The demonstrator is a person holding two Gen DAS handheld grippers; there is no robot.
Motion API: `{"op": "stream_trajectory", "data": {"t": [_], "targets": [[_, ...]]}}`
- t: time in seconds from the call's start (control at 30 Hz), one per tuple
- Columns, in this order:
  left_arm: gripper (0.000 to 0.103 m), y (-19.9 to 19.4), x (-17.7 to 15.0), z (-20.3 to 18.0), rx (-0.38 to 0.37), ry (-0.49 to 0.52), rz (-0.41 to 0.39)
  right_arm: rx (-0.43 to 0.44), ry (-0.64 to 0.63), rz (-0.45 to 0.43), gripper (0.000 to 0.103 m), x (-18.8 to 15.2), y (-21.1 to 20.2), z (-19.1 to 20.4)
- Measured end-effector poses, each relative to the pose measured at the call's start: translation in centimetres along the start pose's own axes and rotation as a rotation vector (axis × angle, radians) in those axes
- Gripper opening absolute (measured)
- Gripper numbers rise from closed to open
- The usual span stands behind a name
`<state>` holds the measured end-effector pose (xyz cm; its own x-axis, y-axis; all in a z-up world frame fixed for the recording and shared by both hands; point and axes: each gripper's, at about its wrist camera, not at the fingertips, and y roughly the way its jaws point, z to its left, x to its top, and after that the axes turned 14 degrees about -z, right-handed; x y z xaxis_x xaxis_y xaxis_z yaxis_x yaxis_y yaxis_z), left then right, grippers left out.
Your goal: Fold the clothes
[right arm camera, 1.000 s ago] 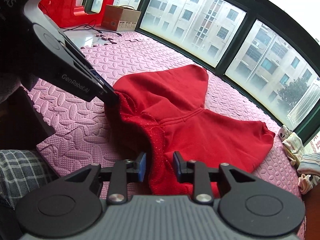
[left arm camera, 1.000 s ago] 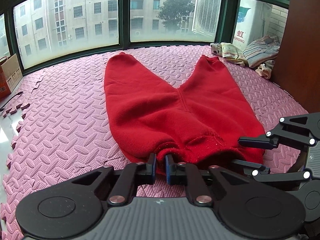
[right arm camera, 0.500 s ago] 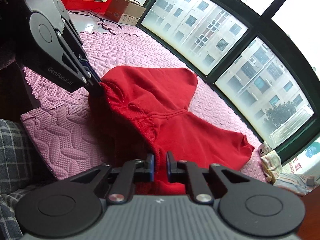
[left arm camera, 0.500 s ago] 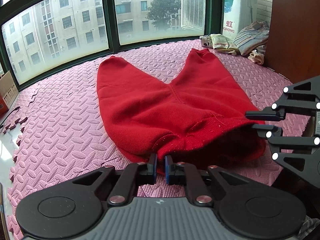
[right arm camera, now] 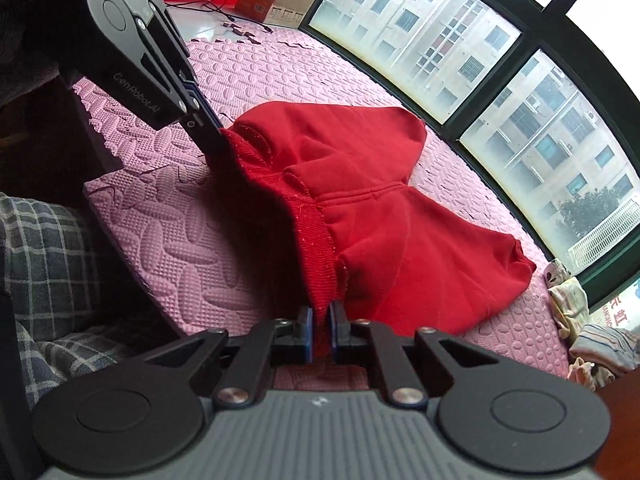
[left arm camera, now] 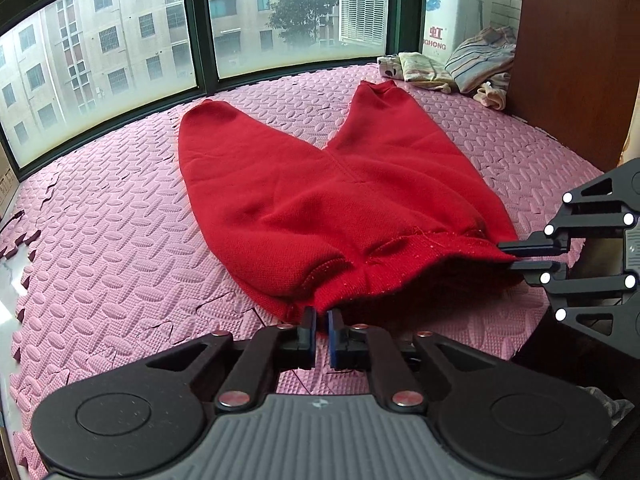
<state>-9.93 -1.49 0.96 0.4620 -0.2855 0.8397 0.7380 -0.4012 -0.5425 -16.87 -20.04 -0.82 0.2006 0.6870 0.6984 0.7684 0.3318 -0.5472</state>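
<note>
A pair of red trousers (left arm camera: 340, 196) lies on the pink foam mat (left arm camera: 120, 240), legs pointing toward the windows. My left gripper (left arm camera: 321, 318) is shut on the ribbed waistband at its left end. My right gripper (right arm camera: 321, 314) is shut on the waistband at the other end; it also shows in the left wrist view (left arm camera: 520, 256). The waistband (right arm camera: 316, 240) is lifted off the mat and stretched between the two grippers. The left gripper shows in the right wrist view (right arm camera: 218, 140). The trousers (right arm camera: 400, 232) legs rest flat on the mat.
A pile of folded and loose clothes (left arm camera: 460, 68) lies at the far right by a brown wooden cabinet (left arm camera: 572, 60). Windows ring the mat's far side. A cardboard box (right arm camera: 280, 0) stands on the floor past the mat. Plaid fabric (right arm camera: 44, 248) lies beside the mat edge.
The right gripper closed on the waistband. Both grippers then lifted and drew it taut between them, raising the waist end off the mat.
</note>
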Motion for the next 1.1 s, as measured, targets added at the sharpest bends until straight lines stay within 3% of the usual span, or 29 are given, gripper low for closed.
{"op": "stream_trajectory", "data": {"t": [0.13, 0.3, 0.53, 0.7, 0.8, 0.93, 1.1], "targets": [[0.01, -1.6, 0.7, 0.9, -0.022, -0.003, -0.008, 0.094, 0.066, 0.028, 0.012, 0.4, -1.3, -2.0], [0.01, -2.4, 2.3, 1.6, -0.032, -0.022, -0.053, 0.127, 0.198, 0.005, 0.013, 1.7, -2.4, -5.4], [0.01, 1.5, 4.7, 0.7, -0.062, -0.06, -0.074, 0.075, 0.334, -0.047, 0.015, 3.1, 2.1, -9.2], [0.01, 5.1, 4.6, -0.7, -0.077, -0.04, -0.032, 0.068, 0.361, 0.005, 0.016, 1.8, 5.4, -9.8], [0.011, 6.5, 3.8, -0.5, -0.079, -0.037, 0.016, 0.06, 0.367, 0.046, 0.024, 0.5, 6.8, -10.0], [0.011, 6.8, 3.0, 0.3, -0.084, -0.037, 0.054, 0.079, 0.427, 0.048, 0.029, -1.0, 6.5, -11.1], [0.011, 6.4, 4.6, 0.4, -0.078, -0.031, 0.027, 0.091, 0.461, 0.01, 0.029, -0.1, 6.1, -13.0]]}}
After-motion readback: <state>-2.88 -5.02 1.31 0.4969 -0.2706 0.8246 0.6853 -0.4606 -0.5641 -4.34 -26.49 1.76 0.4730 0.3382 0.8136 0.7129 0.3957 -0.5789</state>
